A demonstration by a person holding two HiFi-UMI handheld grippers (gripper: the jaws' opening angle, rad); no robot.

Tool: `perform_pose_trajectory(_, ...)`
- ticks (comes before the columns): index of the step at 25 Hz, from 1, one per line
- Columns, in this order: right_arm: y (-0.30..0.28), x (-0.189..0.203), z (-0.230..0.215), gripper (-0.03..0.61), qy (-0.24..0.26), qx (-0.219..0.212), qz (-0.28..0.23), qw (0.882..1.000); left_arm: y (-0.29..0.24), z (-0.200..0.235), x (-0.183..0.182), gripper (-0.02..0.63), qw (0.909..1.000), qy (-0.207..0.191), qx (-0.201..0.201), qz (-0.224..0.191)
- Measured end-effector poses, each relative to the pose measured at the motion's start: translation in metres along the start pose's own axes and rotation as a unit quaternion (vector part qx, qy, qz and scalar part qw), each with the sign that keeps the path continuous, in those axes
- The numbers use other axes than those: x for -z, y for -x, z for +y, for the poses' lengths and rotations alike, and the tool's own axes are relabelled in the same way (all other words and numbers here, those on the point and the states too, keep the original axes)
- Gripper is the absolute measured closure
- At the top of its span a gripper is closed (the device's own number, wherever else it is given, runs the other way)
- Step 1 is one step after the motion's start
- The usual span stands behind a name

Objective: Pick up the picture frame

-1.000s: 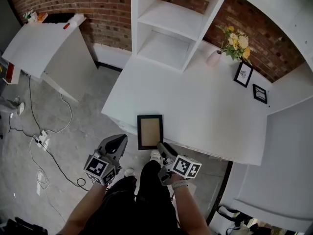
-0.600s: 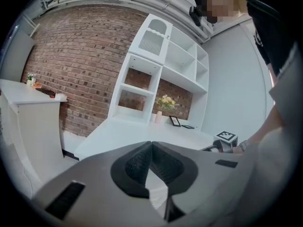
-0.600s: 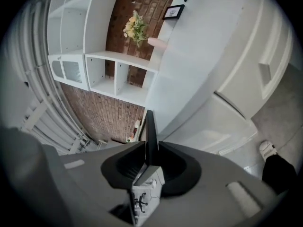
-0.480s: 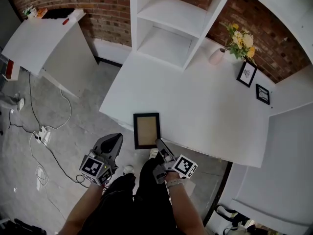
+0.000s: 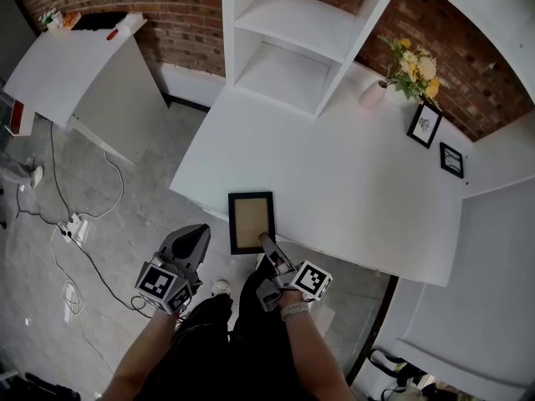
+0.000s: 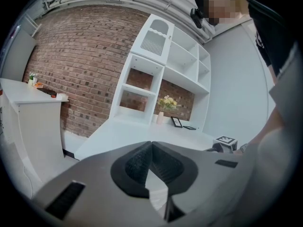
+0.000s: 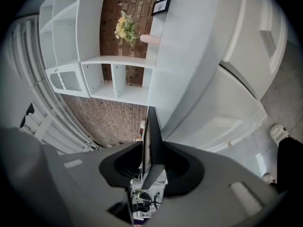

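The picture frame (image 5: 251, 221), black-rimmed with a tan panel, lies flat at the near edge of the white desk (image 5: 334, 165). My right gripper (image 5: 266, 242) reaches its near right corner from below the desk edge, rolled onto its side. In the right gripper view the frame (image 7: 150, 136) shows edge-on between the jaws of that gripper (image 7: 151, 162). The jaws are opening, and a gap shows beside one pad. My left gripper (image 5: 194, 239) hangs off the desk, left of the frame. In the left gripper view its tips (image 6: 150, 145) meet with nothing between them.
A white shelf unit (image 5: 292, 40) stands at the back of the desk. A vase of flowers (image 5: 410, 65) and two small black frames (image 5: 424, 125) stand at the far right. A white side table (image 5: 75, 65) is at the left, with cables (image 5: 75, 232) on the floor.
My right gripper has rolled and slid a little left, so its tips now overlap the frame's near edge. The frame still lies flat. The left gripper has hardly moved.
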State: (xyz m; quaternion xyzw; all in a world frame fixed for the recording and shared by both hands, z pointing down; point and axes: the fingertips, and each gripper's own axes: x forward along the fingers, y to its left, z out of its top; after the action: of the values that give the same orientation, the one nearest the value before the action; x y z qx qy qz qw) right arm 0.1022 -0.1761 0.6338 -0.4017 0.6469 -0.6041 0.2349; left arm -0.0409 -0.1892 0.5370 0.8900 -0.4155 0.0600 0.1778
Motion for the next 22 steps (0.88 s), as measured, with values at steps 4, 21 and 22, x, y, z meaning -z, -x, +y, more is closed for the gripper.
perform_pose_trajectory(4,0.003,0.001,-0.011,0.483,-0.029,0.021,-0.011,0.999,0.003,0.002,0.003,0.615,1.0000,0.001,-0.001,0.001)
perform_pose_trajectory(21,0.004,-0.017,0.014,0.518,-0.053,-0.049,-0.057,0.996,0.004,0.004,0.006,0.615,1.0000,0.004,-0.001,0.006)
perform_pose_trajectory(22,0.005,-0.020,0.016,0.520,-0.051,-0.051,-0.062,0.995,0.003,0.004,0.006,0.615,1.0000,0.003,0.000,0.006)
